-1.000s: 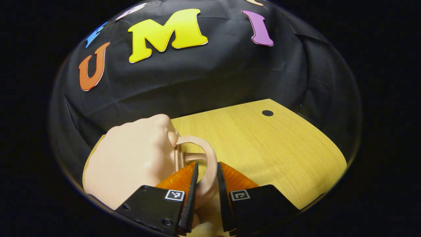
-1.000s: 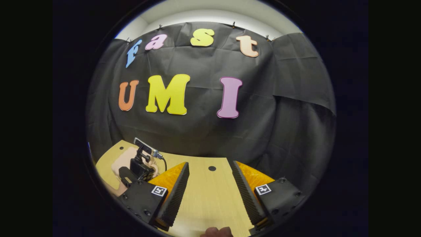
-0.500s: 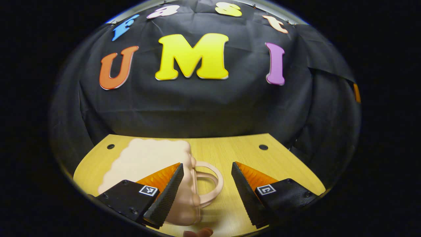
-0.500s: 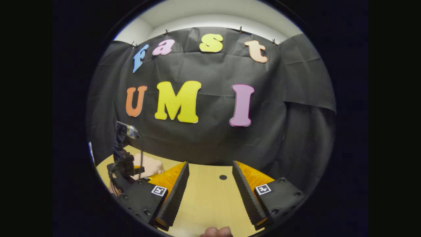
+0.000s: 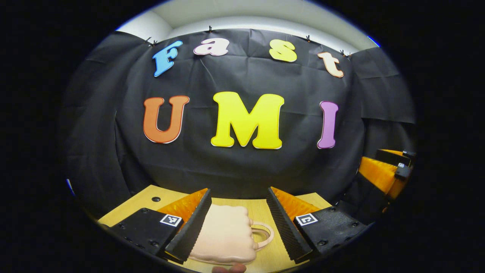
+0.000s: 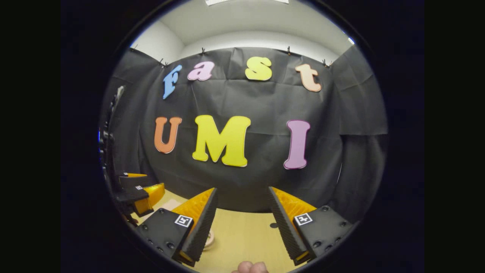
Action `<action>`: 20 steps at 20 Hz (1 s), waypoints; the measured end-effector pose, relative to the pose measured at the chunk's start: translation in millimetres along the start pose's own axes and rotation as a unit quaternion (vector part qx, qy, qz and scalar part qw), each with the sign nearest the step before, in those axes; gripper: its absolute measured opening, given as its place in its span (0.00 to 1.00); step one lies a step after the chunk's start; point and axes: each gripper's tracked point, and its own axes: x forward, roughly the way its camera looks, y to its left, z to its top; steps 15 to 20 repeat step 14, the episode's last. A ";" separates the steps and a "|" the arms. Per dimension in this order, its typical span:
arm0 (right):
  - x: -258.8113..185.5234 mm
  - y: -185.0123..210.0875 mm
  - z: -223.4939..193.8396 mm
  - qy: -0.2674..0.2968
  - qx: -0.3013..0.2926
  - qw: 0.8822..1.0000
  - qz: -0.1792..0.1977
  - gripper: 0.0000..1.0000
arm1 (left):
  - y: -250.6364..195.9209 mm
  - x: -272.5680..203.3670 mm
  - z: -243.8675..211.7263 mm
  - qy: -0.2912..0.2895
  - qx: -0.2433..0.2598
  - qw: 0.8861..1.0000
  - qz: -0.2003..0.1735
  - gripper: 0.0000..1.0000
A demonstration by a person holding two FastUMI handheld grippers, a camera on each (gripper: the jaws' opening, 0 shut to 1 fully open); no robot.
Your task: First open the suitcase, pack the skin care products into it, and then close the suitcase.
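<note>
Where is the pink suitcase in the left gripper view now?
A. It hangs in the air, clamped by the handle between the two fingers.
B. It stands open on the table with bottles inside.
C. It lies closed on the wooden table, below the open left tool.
C: the suitcase lies closed on the table, its handle free, and the left tool hangs open above it without touching.
</note>
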 end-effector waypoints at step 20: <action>-2.5 46.1 -7.0 0.022 0.012 1.000 -0.012 0.79 | 38.0 -29.2 29.7 -0.034 -0.017 0.999 0.002 0.96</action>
